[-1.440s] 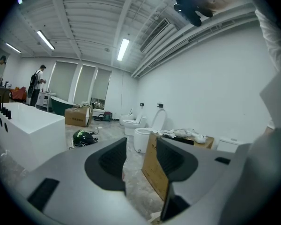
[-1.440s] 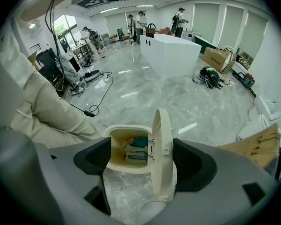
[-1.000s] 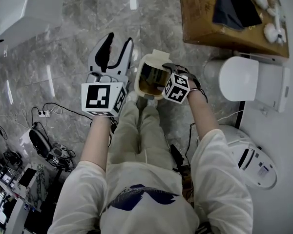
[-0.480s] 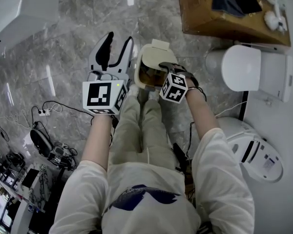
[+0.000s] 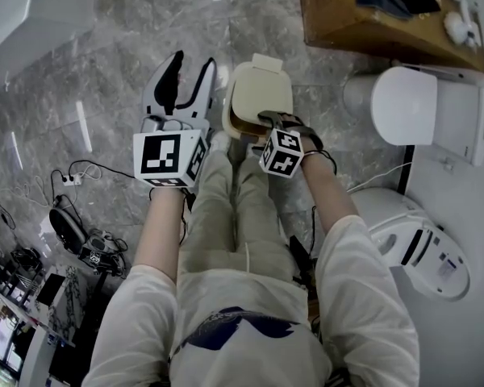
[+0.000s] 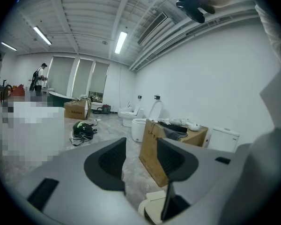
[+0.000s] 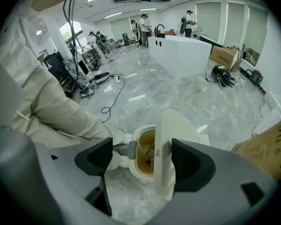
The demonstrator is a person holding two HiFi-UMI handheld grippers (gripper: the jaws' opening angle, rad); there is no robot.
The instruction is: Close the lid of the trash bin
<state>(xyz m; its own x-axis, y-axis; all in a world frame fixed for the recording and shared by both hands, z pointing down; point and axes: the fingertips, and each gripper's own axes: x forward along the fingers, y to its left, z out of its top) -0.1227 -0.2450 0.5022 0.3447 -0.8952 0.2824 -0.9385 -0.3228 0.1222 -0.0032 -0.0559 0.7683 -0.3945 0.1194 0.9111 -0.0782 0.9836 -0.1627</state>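
A cream trash bin (image 5: 254,103) stands on the marble floor in front of the person's feet. Its hinged lid (image 5: 260,93) is tilted most of the way down, with a brown sliver of the opening showing at the near rim. My right gripper (image 5: 264,124) is at the lid's near edge, open. In the right gripper view the lid (image 7: 175,139) stands on edge between the jaws, close to the right jaw, and the bin's brown inside (image 7: 146,154) shows left of it. My left gripper (image 5: 189,76) hangs open left of the bin, holding nothing.
A brown cardboard box (image 5: 371,18) sits behind the bin on the right. White toilets (image 5: 407,107) (image 5: 423,244) line the right side. Cables and a power strip (image 5: 73,185) lie on the floor at the left. The person's legs (image 5: 234,208) are just behind the bin.
The lid has swung down over the bin, hiding most of the brown inside that showed before. My right gripper moved left and down with it. The left gripper barely moved.
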